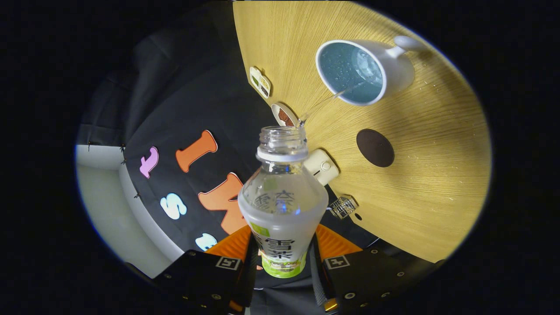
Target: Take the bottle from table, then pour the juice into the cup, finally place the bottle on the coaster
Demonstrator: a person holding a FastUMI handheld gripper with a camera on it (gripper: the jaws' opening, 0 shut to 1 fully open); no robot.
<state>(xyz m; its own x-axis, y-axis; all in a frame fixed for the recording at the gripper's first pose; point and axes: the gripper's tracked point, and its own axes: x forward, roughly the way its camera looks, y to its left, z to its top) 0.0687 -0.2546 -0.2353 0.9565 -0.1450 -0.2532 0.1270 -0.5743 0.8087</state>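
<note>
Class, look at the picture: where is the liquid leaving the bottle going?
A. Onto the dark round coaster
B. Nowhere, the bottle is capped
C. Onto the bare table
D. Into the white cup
D: a thin stream arcs from the open mouth of the bottle, held in the hand-held gripper, into the white cup.

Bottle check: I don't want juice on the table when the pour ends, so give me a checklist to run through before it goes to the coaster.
1. Tool grip: both fingers press the bottle near its base. Ok.
2. Stream landing: a thin stream leaves the open mouth and falls inside the cup. Ok.
3. Cup fill: liquid shows inside, level against the rim hard to judge. Cannot tell.
4. Bottle emptied: upper body looks clear, the rest is behind the label. Cannot tell.
5. Coaster: dark round, bare on the table, just beside the cup. Ok.
6. Bottle upright for the move: tilted, pouring. Not ok.
</note>
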